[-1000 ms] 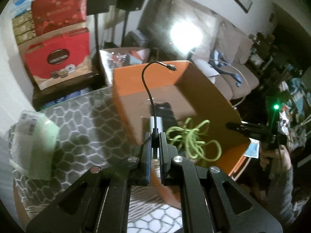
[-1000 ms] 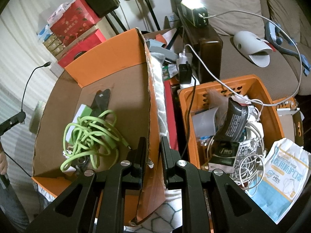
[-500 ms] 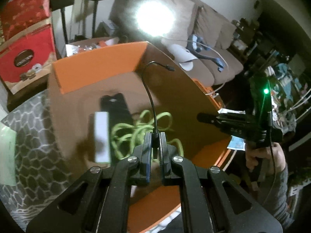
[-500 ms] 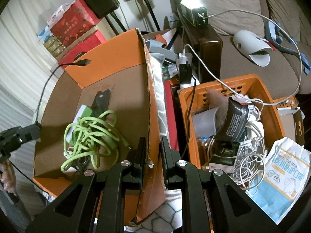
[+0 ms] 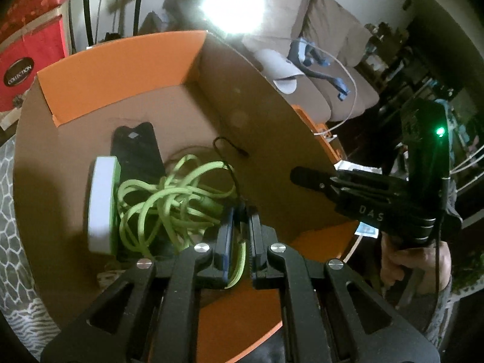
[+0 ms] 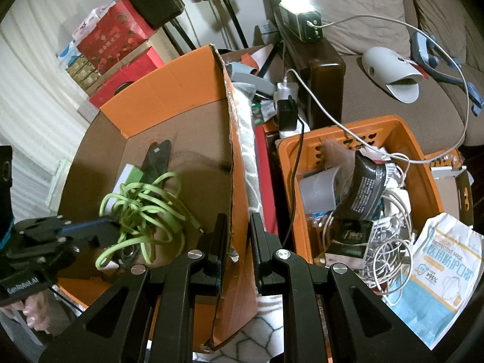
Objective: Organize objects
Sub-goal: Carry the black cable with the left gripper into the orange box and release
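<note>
The left gripper (image 5: 240, 211) had come down into the cardboard box (image 5: 90, 69), its jaws nearly closed on a thin black cable (image 5: 233, 178); the cable's free plug end, earlier arched high, now lay just ahead of the jaws over the green cord (image 5: 169, 193). That suggested release was next. The right gripper (image 6: 239, 224) stayed pinched on the box's wall.
</note>
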`<state>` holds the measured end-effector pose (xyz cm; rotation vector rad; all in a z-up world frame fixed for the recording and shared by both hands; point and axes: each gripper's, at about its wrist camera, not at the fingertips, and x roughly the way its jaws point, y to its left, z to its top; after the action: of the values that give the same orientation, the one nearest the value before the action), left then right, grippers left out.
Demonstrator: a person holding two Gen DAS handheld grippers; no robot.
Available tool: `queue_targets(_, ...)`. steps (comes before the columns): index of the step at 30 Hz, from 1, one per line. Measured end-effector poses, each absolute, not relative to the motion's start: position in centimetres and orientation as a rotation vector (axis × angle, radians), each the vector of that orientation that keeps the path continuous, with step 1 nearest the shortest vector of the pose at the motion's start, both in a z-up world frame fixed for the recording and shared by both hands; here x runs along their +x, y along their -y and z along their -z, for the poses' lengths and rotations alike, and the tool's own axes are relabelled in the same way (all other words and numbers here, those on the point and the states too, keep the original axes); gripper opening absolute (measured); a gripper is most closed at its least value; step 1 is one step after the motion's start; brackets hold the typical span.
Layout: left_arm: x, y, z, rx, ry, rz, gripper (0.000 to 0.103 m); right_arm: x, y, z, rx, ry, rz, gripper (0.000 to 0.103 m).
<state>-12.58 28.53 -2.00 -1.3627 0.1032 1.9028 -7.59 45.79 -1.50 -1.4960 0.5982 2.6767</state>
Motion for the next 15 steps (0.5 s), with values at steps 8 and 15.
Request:
queue_targets(8, -12.7, -26.5, -0.1, -1.313, -0.081, -1.961, 0.057, -7.6, -45.8, 1.5, -1.496, -0.597, -2.677, 0.014)
queue_targets(15, -13.2, -24.4, -1.9, -1.276, -0.068, -2.016, 0.080, -7.6, -45.8, 1.5, -1.497, -0.595, -2.677, 0.014)
